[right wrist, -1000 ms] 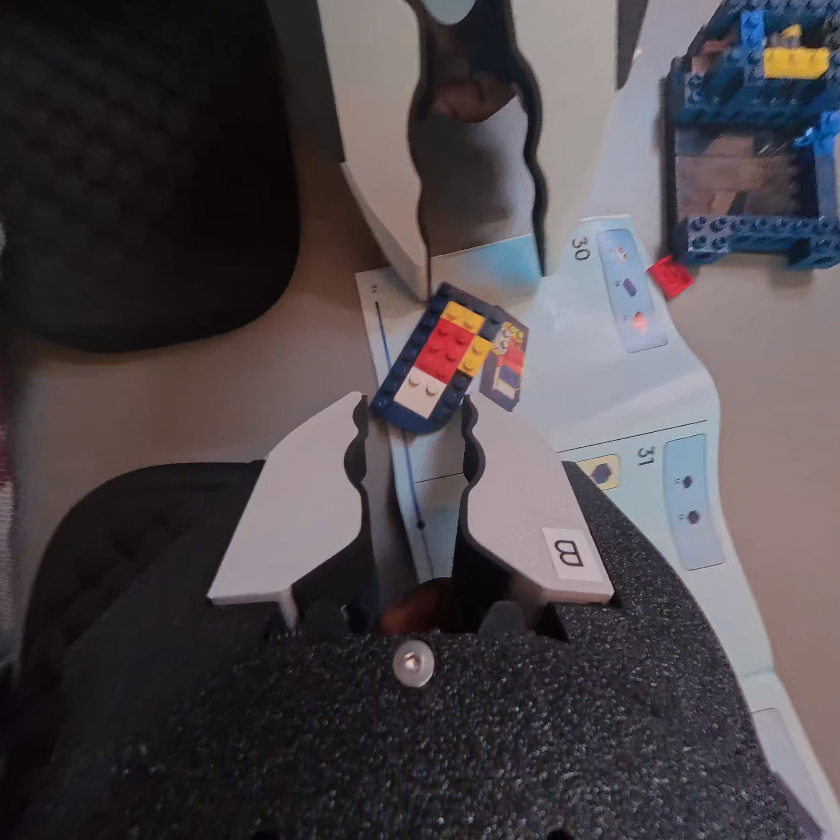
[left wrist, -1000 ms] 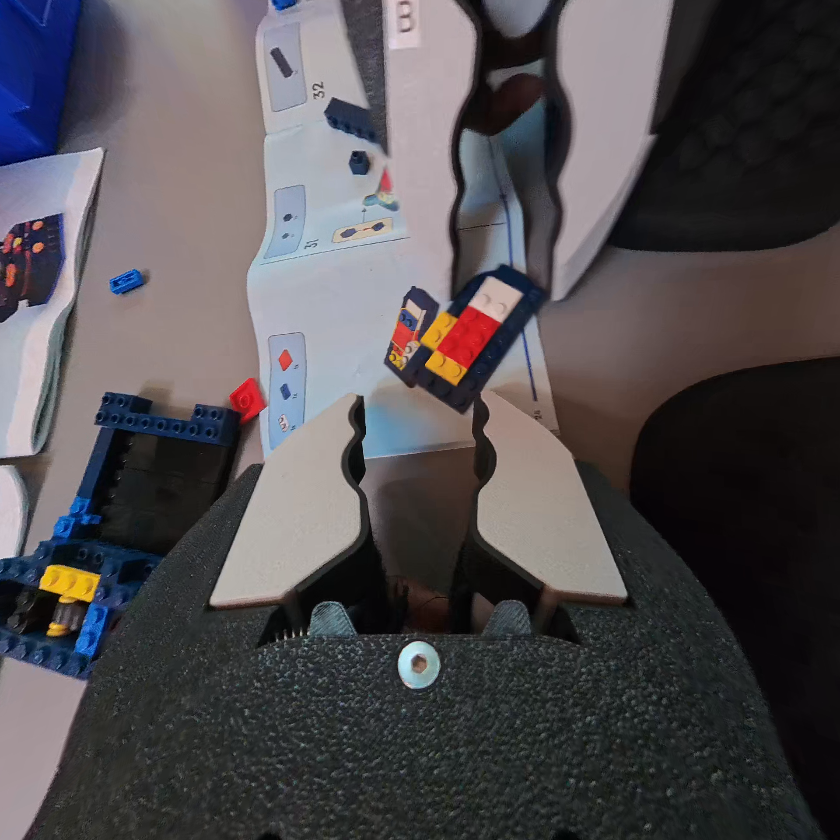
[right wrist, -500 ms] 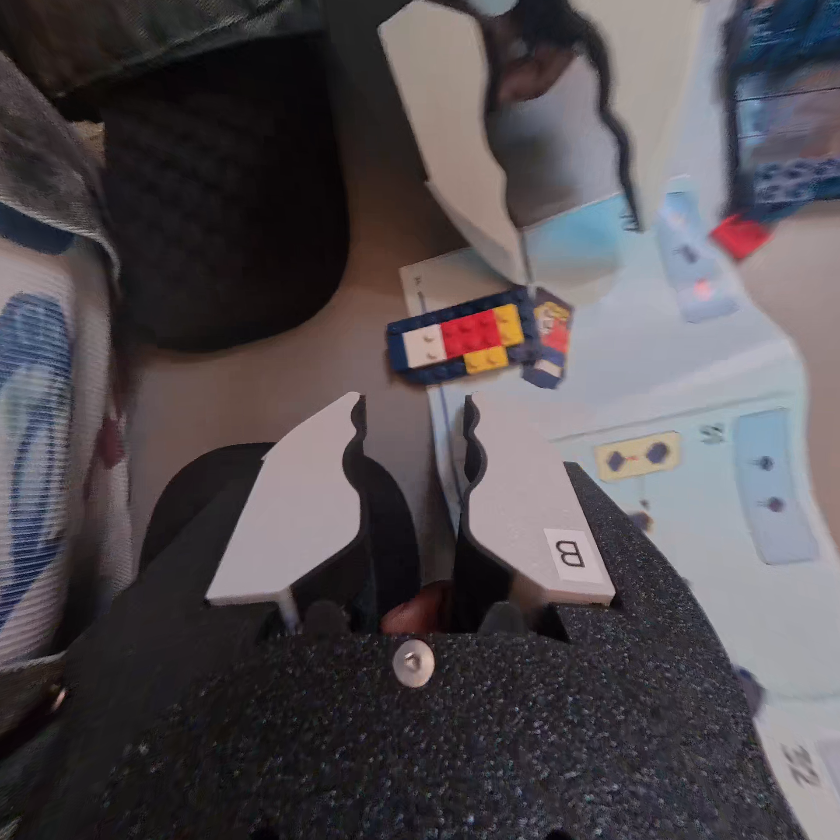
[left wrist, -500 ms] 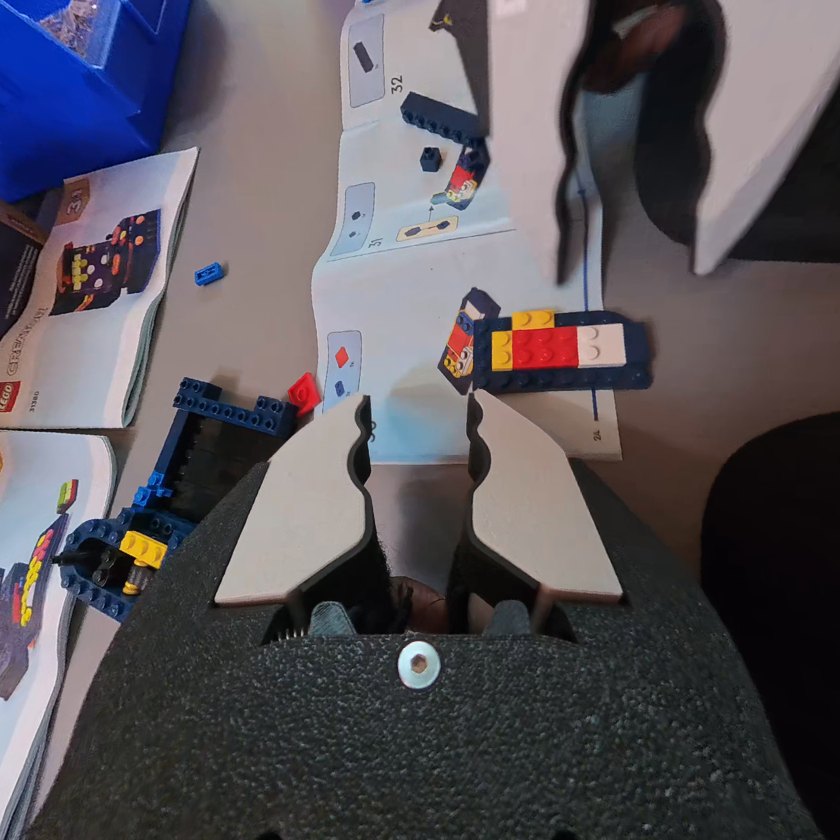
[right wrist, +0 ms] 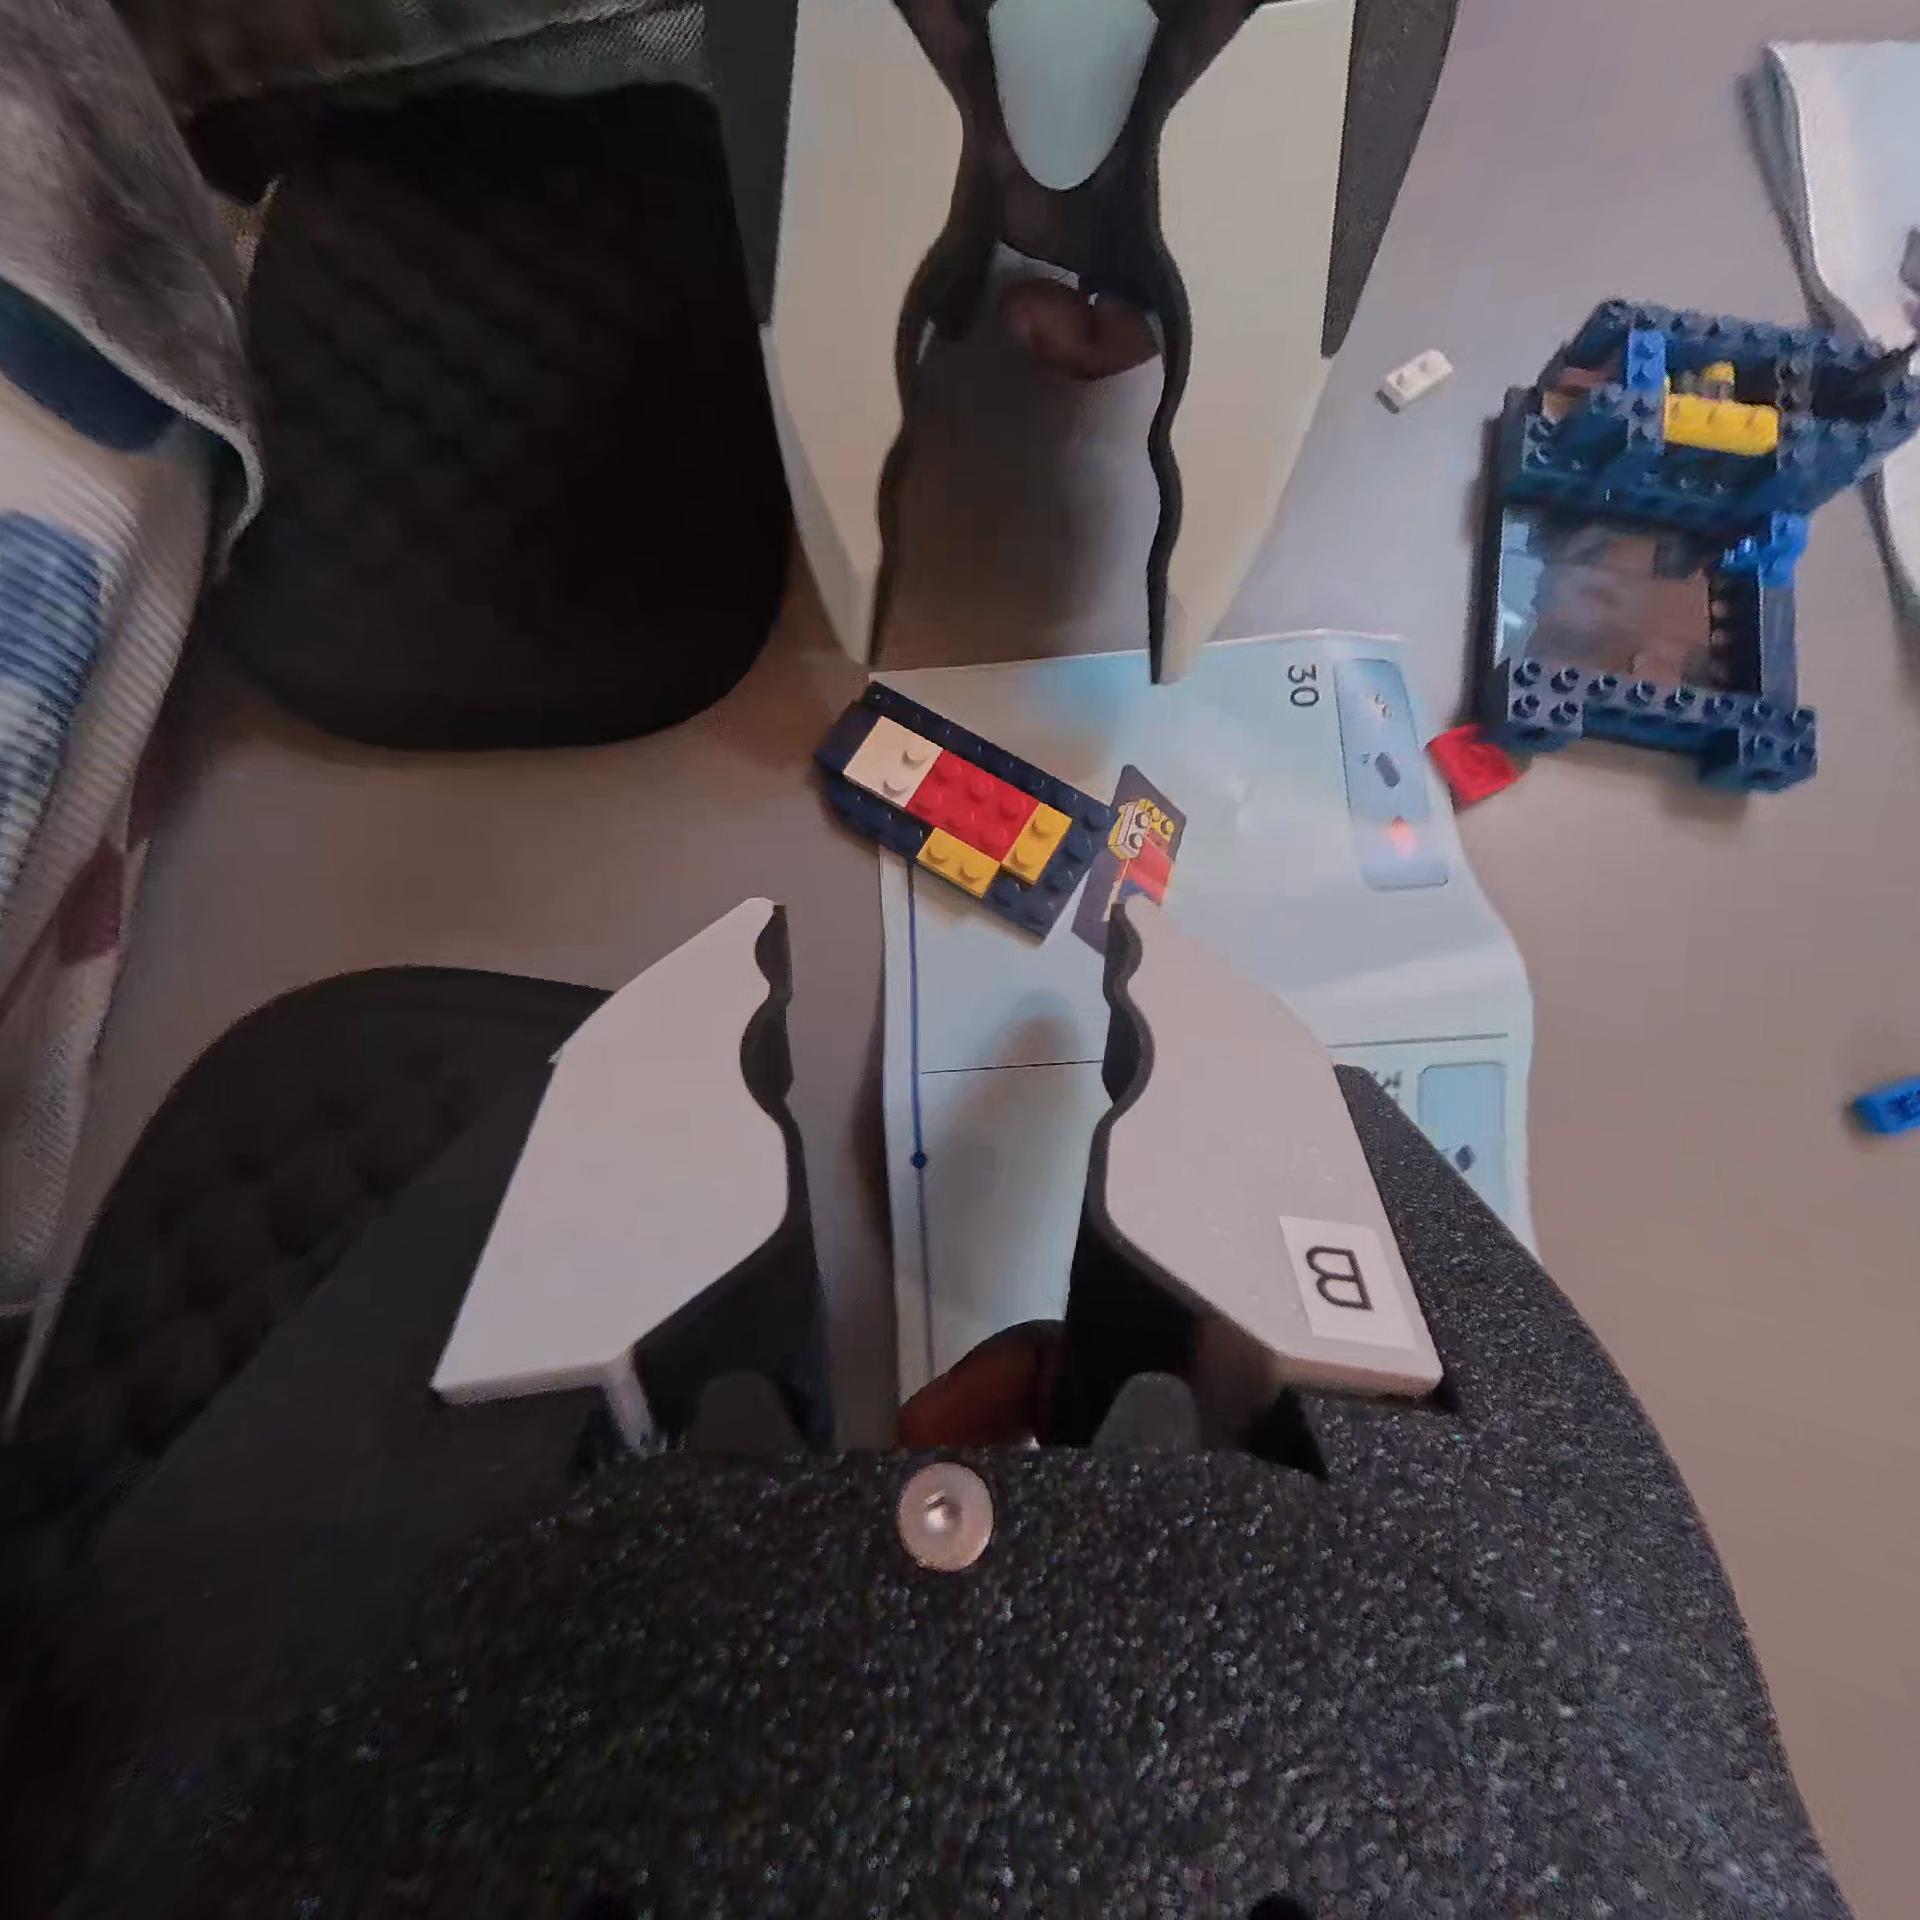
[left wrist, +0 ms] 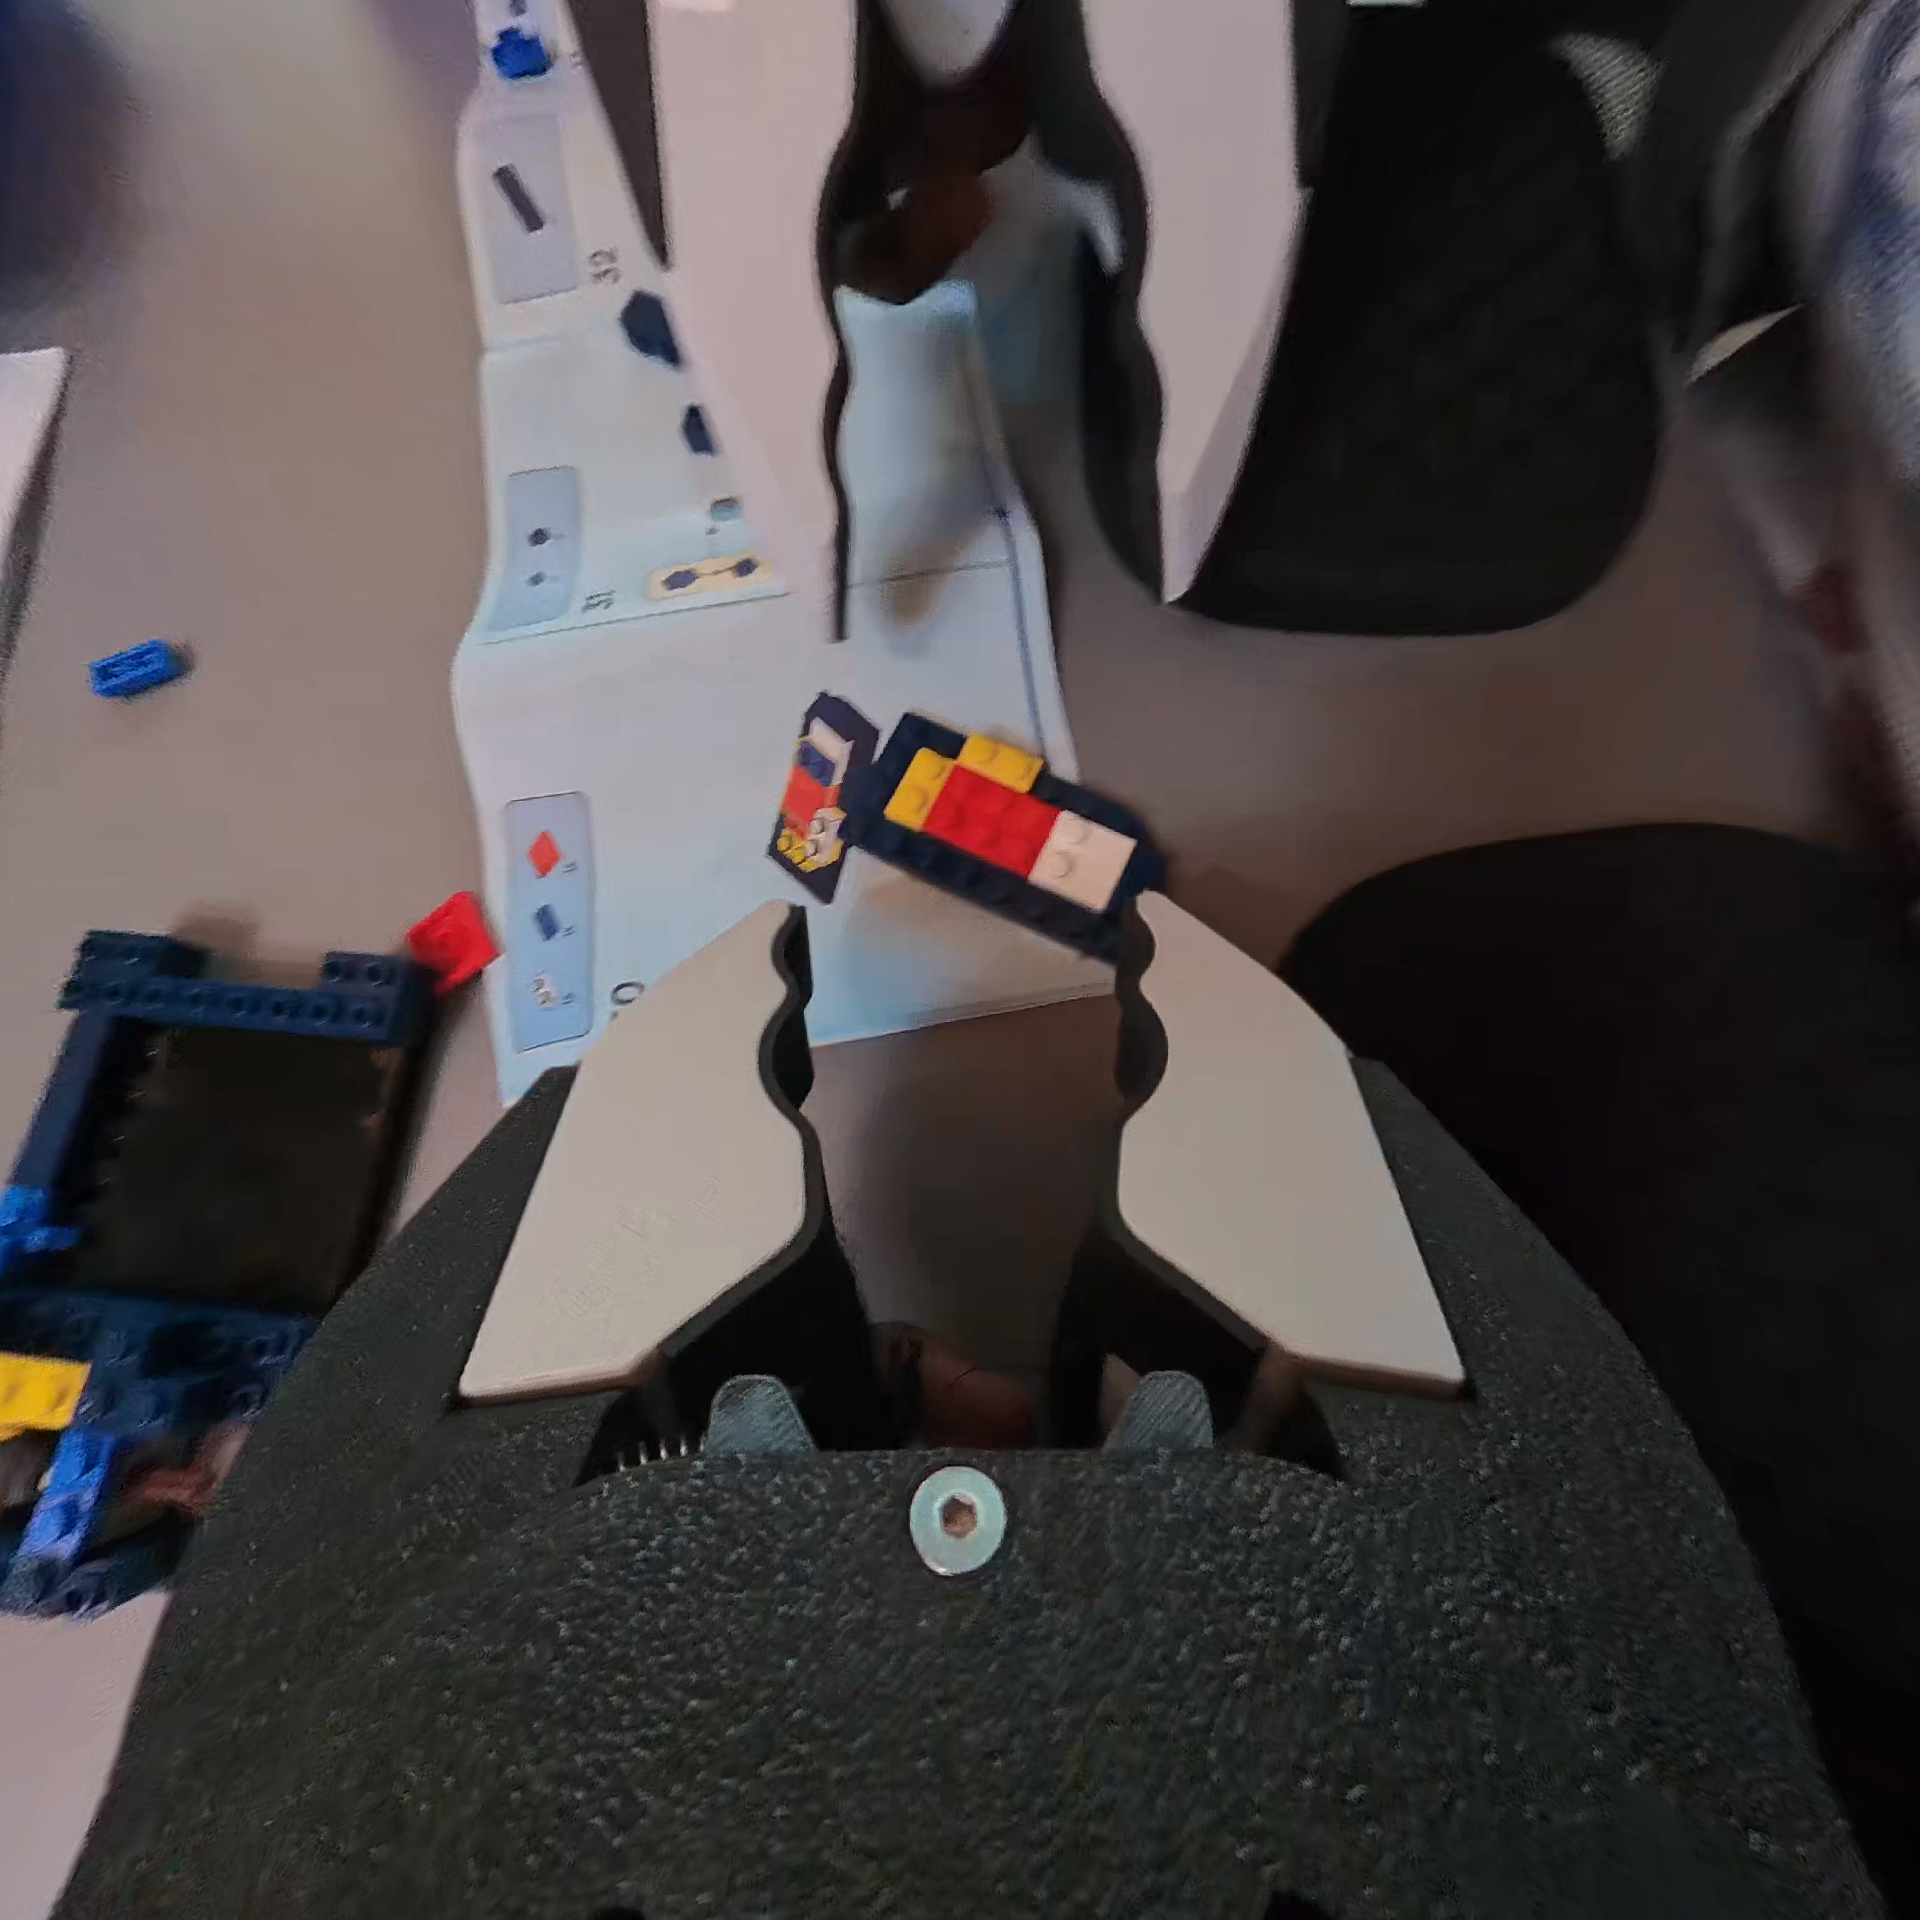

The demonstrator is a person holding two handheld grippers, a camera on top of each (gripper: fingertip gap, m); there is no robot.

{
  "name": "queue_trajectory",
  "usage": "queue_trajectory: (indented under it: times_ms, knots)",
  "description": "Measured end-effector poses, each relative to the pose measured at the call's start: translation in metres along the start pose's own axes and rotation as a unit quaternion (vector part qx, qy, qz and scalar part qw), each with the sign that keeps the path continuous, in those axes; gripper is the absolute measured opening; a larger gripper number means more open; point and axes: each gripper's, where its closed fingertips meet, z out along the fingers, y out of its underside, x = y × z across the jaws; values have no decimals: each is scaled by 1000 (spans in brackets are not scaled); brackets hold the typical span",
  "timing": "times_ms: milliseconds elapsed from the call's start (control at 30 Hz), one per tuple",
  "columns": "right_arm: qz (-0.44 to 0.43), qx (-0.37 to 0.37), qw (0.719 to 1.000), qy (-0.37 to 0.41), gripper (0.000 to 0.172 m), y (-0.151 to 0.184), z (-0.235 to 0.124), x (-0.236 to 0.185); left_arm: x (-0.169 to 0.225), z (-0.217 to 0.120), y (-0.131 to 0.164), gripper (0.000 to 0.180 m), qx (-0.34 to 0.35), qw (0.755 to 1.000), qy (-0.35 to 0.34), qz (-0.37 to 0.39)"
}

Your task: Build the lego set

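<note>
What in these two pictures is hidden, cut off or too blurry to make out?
- Left wrist view: the dark blue brick frame is motion-blurred and cut by the left edge.
- Left wrist view: the right gripper covers part of the instruction sheet.
- Right wrist view: the booklet is cut by the right edge.

From my remote seat both feeds look evenly lit by soft indoor light, neither dim nor harsh. My left wrist view is smeared by motion blur: the small loose blue brick (left wrist: 138,668) and the dark blue brick frame (left wrist: 197,1174) are streaked. My right wrist view is sharper. The pale blue instruction sheet (right wrist: 1247,935) carries a mild sheen and soft shadows. Wide-angle distortion bends the edges of both.
</note>
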Motion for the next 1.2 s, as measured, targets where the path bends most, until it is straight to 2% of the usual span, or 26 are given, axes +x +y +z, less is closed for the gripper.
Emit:
queue_trajectory:
  times_ms: [67, 167, 233, 367, 567, 800, 933, 1067, 1200]
  knots:
    - [-39, -15, 999, -9, 59, -1, 2, 6, 10, 1, -4, 57, 6, 1000, 30, -3]
    - [-89, -44, 994, -45, 57, 2, 9, 11, 18, 8, 5, 51, -30, 998, 47, 11]
    - [-92, -65, 992, -53, 55, 7, 14, 16, 21, 13, 12, 49, -48, 997, 55, 14]
    - [-67, -77, 993, -60, 49, 15, 18, 10, 21, 17, 7, 45, -33, 998, 56, 20]
    - [-35, -64, 996, -57, 49, 19, 14, -15, 14, 15, 11, 51, -39, 998, 37, 29]
    - [-14, -46, 995, -83, 41, 14, 7, -30, -3, 3, 16, 43, -37, 999, -9, 18]
    - [-24, -48, 996, -69, 42, 13, 6, -26, -3, 2, 18, 43, -40, 999, -10, 19]
    - [-39, -1, 999, -14, 44, 0, 4, -6, 0, 3, 18, 38, -42, 999, -2, 22]
    - [-56, 10, 998, -15, 49, 0, 14, 1, 4, 3, 17, 34, -38, 999, 10, 21]
